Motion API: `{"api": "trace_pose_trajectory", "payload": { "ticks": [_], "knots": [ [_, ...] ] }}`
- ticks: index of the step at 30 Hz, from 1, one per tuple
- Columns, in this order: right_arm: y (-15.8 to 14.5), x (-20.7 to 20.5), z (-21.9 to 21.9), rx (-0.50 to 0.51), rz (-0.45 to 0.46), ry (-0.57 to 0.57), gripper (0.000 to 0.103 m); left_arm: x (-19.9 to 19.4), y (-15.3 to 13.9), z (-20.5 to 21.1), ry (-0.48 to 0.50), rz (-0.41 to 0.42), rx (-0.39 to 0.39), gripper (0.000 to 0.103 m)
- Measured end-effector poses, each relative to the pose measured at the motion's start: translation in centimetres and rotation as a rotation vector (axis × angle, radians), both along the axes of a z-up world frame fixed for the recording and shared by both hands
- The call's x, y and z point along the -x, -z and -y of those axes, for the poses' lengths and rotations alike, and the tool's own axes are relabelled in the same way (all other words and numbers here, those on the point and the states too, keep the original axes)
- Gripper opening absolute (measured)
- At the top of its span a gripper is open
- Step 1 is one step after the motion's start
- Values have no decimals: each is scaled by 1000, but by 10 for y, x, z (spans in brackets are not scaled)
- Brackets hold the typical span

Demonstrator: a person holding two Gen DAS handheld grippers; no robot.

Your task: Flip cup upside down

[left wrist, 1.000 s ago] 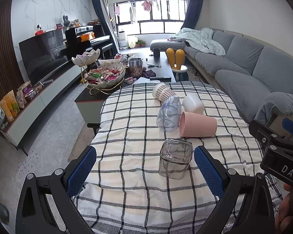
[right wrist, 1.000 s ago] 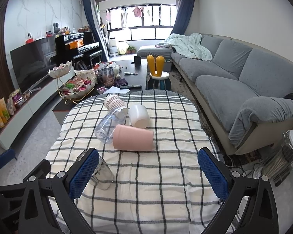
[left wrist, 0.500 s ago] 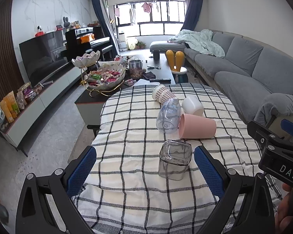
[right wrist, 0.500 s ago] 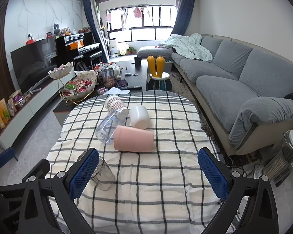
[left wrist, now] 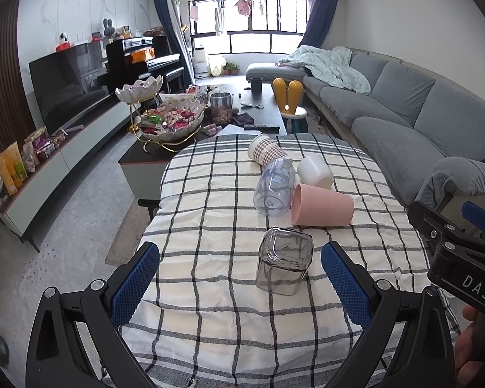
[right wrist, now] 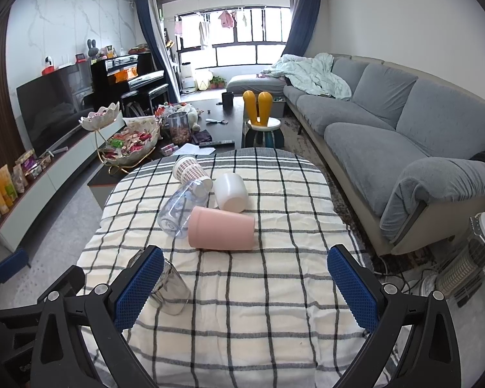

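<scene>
A smoky grey glass cup (left wrist: 283, 261) stands upside down on the checked tablecloth (left wrist: 210, 213), between my left gripper's (left wrist: 241, 283) open fingers but slightly beyond them. In the right wrist view it (right wrist: 169, 286) is partly behind my right gripper's left finger (right wrist: 138, 287). A pink cup (left wrist: 321, 205) (right wrist: 221, 228), a clear cup (left wrist: 273, 187) (right wrist: 182, 208), a white cup (left wrist: 315, 172) (right wrist: 231, 192) and a patterned paper cup (left wrist: 266, 153) (right wrist: 190, 169) lie on their sides farther back. My right gripper (right wrist: 245, 291) is open and empty.
A grey sofa (right wrist: 388, 135) runs along the right. A dark coffee table with a snack bowl (left wrist: 171, 123) and jar stands beyond the table. A yellow-eared stool (right wrist: 262, 119) is behind it. A heater (right wrist: 468, 258) sits on the floor at right.
Both grippers have drawn back very slightly; the cups have not moved.
</scene>
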State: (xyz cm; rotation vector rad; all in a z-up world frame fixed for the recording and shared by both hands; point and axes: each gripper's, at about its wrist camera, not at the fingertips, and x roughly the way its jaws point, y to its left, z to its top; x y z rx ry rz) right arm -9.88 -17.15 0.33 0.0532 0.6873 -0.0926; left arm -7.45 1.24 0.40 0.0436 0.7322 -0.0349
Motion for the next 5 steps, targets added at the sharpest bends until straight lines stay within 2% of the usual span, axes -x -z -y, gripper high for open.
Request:
{"api": "trace_pose_trajectory", "payload": {
  "ticks": [5],
  "knots": [
    [-1,0,0,-3,-3,3,102,-1,2,0,-9,2,-25,102]
  ]
}}
